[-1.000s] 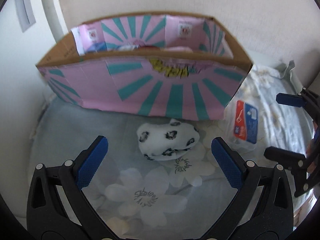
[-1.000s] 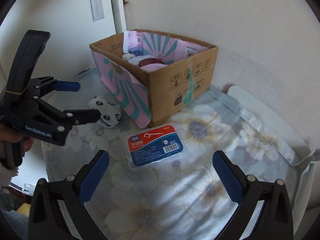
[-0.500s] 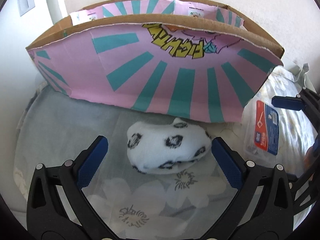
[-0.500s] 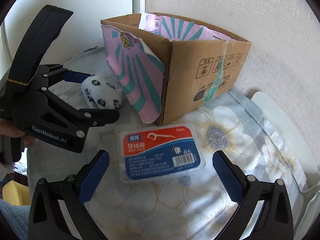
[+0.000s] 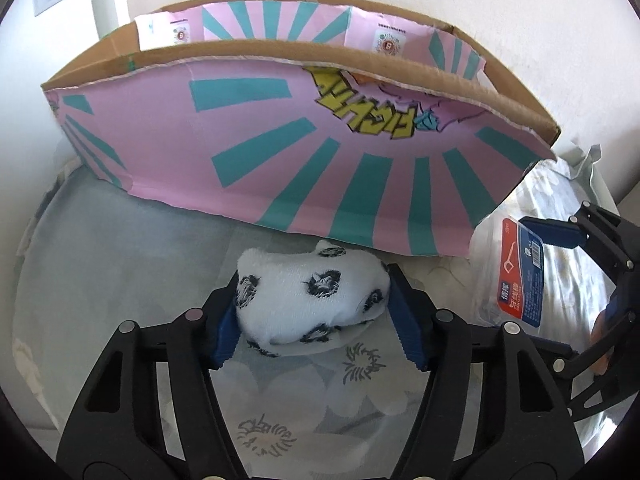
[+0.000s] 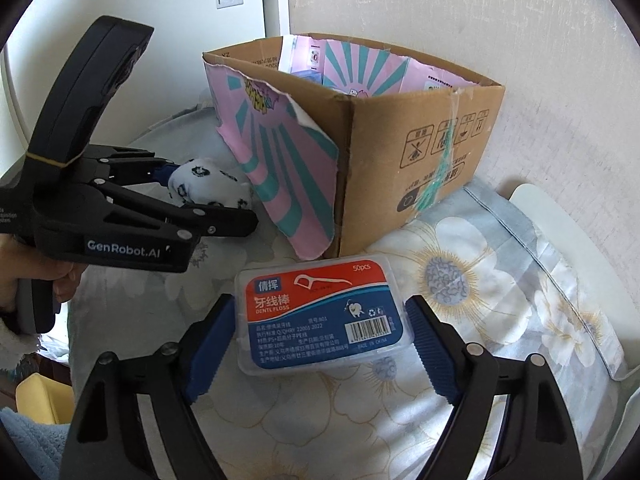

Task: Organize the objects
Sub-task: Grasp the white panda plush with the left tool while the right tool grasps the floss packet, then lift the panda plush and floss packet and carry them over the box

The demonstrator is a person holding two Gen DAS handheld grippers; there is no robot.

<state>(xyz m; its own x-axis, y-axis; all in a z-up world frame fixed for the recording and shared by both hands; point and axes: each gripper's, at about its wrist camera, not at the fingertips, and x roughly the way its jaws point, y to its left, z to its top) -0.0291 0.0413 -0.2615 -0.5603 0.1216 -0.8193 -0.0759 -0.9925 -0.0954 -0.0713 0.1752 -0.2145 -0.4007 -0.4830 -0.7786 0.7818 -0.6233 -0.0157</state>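
A rolled white sock with black spots lies on the floral sheet in front of the cardboard box. My left gripper has its blue pads pressed on both sides of the sock; it also shows in the right wrist view. A clear dental floss box with a red and blue label lies beside the cardboard box. My right gripper has closed onto it, its pads touching both short ends; the floss box shows in the left wrist view.
The cardboard box has a pink and teal lining and holds several items. It stands against a white wall. The floral sheet covers the surface, with a white edge at the right. A yellow thing sits low at the left.
Both grippers moved forward and closed: the left onto the spotted sock, the right onto the floss box. The cardboard box looms closer in both views.
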